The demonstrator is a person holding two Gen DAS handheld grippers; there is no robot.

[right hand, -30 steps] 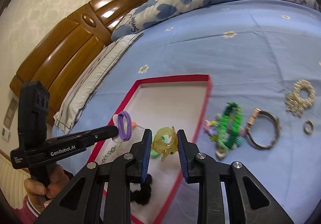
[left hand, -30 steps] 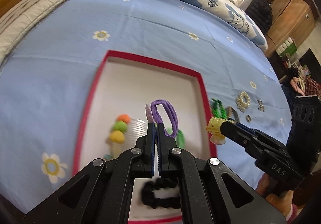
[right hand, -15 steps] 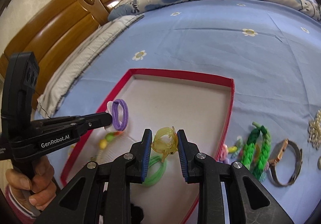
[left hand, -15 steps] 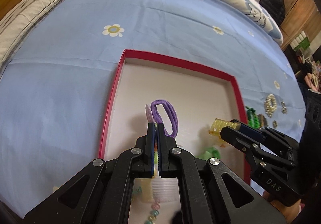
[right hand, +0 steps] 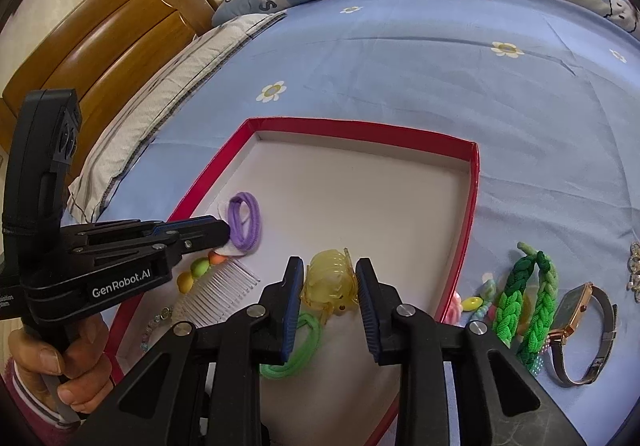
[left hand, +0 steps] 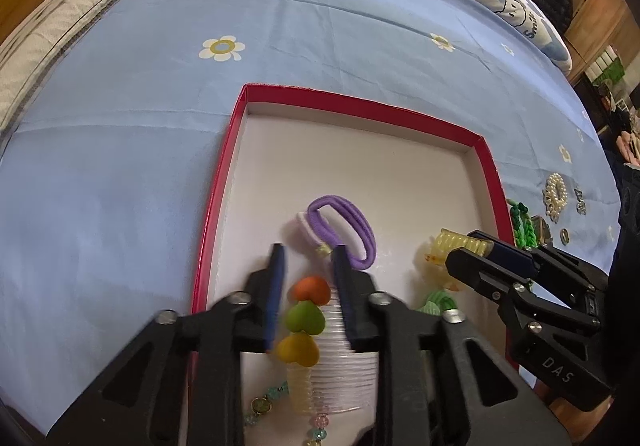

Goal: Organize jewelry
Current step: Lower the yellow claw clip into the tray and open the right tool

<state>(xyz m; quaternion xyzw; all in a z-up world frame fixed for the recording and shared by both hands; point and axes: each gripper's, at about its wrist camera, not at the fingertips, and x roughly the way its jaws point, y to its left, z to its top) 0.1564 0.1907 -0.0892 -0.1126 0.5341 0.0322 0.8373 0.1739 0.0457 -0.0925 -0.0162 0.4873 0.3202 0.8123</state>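
Note:
A red-rimmed white tray (left hand: pixel 222 182) (right hand: pixel 472 182) lies on the blue bedsheet. My left gripper (left hand: pixel 308 258) is open just behind a purple hair tie (left hand: pixel 344 226) (right hand: pixel 245 224) that lies in the tray. My right gripper (right hand: pixel 329 278) is open around a yellow claw clip (right hand: pixel 330 284) (left hand: pixel 448 250) that rests in the tray. A clear comb with coloured hearts (left hand: pixel 306 316) (right hand: pixel 218 284) and a green hair tie (right hand: pixel 298 352) also lie in the tray.
Right of the tray on the sheet lie green braided bands (right hand: pixel 524 302), a watch (right hand: pixel 576 310), small pink and yellow beads (right hand: pixel 472 302) and a pearl scrunchie (left hand: pixel 556 194). Pillows and a wooden headboard (right hand: pixel 100 34) are at the far side.
Both grippers lowered into the tray and opened. The purple hair tie left the left jaws and lies in the tray. The yellow clip sits loose between the right jaws.

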